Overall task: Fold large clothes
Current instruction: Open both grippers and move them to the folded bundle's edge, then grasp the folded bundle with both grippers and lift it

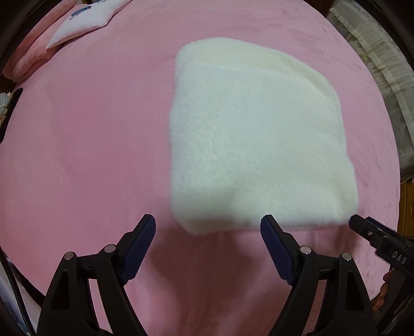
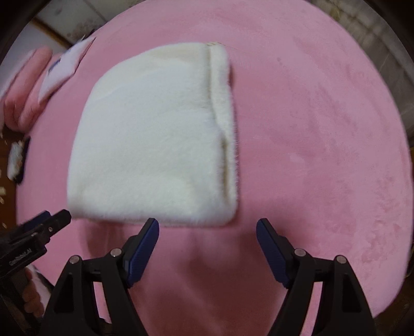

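Observation:
A white fluffy garment (image 1: pixel 256 137) lies folded into a thick square on the pink bed cover (image 1: pixel 85 144). It also shows in the right wrist view (image 2: pixel 155 139), with layered edges along its right side. My left gripper (image 1: pixel 208 224) is open and empty, just short of the garment's near edge. My right gripper (image 2: pixel 207 228) is open and empty, at the garment's near right corner. The right gripper also shows at the right edge of the left wrist view (image 1: pixel 362 224), and the left gripper at the left edge of the right wrist view (image 2: pixel 55 219).
A white pillow (image 1: pixel 85 20) and a pink pillow (image 1: pixel 31 59) lie at the far left of the bed. A pale quilted cover (image 1: pixel 375 59) lies beyond the bed's right edge. Pink cover (image 2: pixel 323 129) stretches to the garment's right.

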### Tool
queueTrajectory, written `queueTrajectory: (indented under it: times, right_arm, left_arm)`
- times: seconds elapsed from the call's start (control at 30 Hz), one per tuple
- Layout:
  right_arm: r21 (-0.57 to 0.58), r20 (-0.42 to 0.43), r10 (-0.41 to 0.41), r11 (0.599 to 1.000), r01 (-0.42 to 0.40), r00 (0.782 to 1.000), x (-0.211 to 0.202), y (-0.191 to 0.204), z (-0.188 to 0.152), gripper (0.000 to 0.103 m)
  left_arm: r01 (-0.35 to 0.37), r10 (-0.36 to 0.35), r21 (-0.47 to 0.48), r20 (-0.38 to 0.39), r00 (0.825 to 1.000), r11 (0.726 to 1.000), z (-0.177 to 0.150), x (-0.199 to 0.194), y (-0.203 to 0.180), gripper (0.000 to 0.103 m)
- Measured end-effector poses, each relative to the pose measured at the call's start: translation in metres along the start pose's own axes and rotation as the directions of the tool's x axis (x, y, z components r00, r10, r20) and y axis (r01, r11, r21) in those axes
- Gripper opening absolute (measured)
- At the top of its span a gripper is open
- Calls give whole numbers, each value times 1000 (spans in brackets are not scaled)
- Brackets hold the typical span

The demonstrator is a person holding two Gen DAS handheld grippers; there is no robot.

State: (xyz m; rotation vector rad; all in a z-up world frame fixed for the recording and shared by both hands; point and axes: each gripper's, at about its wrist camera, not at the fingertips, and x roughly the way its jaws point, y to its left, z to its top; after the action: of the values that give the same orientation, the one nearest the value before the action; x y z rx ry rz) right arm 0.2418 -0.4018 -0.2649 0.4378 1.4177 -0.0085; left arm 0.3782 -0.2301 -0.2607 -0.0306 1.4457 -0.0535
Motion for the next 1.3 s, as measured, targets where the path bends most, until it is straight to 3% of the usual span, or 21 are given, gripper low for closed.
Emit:
queueTrajectory:
  times: [0.1,0.17,0.27,0.37,0.5,0.6,0.77,0.8,1.03,1.13,1.3]
  right_arm:
    - [11,-59,20,1000,-19,998,21,-21,16,78]
    - [16,-69,86,996,-85,994,33,-30,26,78]
    - [86,-74,252,966,-246,965,53,-44,42,78]
    - [51,-83,319,947,-316,944,74,-45,58,78]
    - [52,-18,465,884,-464,885,92,-51,77,84]
    - [35,-7,528,849,-527,849,104,-49,86,86]
    - [-1,-10,564,826,-564,826,109,-42,97,86]
    - [-5,2,570,821,-570,821,109,-41,98,81]
    - [-23,40,580,814,-580,813,97,-39,96,46]
    - [-58,67,541,841,-539,838,83,-32,89,43]
    - [-141,107,516,854,-501,850,49,-8,71,42]
  left_arm:
    - [64,-65,-49,-19,998,997,16,14,12,82]
    - [82,-84,-61,-28,996,995,26,24,19,82]
    - [94,-98,-70,-47,994,993,45,41,31,84]
    - [172,-176,-82,-52,983,982,59,51,39,89]
    - [280,-287,-114,-52,956,953,80,72,52,89]
    - [348,-356,-137,-41,933,927,90,87,59,90]
    - [395,-401,-139,-24,916,908,96,105,62,91]
    - [395,-401,-132,-19,916,909,94,107,62,91]
    - [335,-328,-98,79,941,937,83,92,58,72]
    - [296,-284,-105,117,952,949,67,80,54,66]
    - [256,-234,-119,170,957,959,42,48,56,59]
